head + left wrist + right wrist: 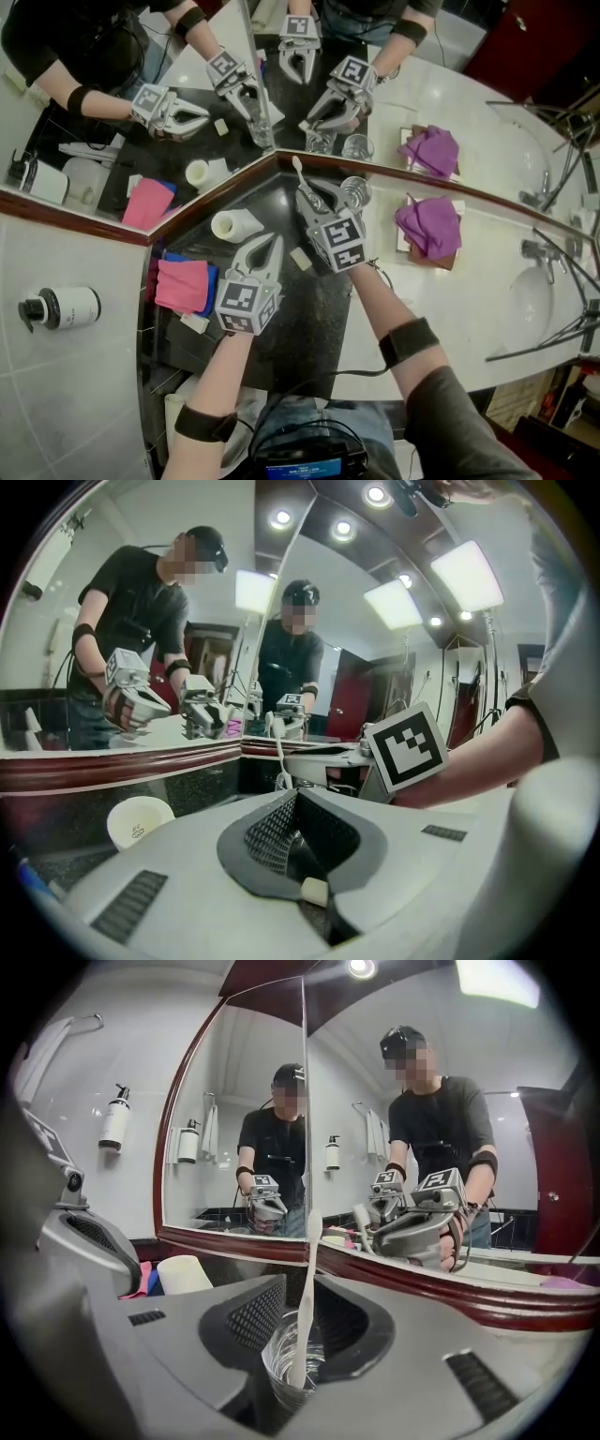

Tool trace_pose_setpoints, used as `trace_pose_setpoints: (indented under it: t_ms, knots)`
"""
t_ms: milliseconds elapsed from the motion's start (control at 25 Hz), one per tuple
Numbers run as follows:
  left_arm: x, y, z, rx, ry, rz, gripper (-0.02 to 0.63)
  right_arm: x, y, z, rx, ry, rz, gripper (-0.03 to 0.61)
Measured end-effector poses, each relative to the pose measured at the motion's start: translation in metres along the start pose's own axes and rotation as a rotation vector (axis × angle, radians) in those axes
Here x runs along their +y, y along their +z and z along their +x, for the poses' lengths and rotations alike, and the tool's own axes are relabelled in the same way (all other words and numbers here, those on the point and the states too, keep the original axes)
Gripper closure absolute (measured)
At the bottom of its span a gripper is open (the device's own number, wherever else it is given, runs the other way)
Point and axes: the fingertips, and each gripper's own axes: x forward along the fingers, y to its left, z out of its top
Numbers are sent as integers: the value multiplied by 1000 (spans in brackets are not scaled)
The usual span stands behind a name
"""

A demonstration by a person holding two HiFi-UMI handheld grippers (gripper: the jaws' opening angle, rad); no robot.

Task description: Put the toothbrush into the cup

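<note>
Okay, my right gripper (305,1321) is spread around the cup (281,1372), toothbrush (307,1269) standing inside; mirror (234,1101) just behind it, paper cup (183,1274) left; left gripper (269,242) pressed together.

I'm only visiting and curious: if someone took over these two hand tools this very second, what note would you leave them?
Left gripper: shut, empty.
Right gripper: jaws apart on either side of the toothbrush, not pressing it.
Toothbrush: stands nearly upright, its lower end inside the cup.
Done: the toothbrush is in the cup.
Left: probably just to draw the right gripper back, taking care not to knock the cup.
</note>
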Motion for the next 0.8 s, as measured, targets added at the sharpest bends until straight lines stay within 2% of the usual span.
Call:
trace_pose_setpoints:
  t_ms: [360, 560, 800]
  knots:
    - [-1, 0, -1, -5, 7, 0, 612, -6, 3, -5, 0, -16, 3, 463]
    - [-16, 10, -11, -5, 4, 8, 612, -1, 22, -30, -22, 8, 6, 465]
    - [-52, 29, -34, -18, -5, 35, 612, 16, 55, -95, -28, 80, -37, 541]
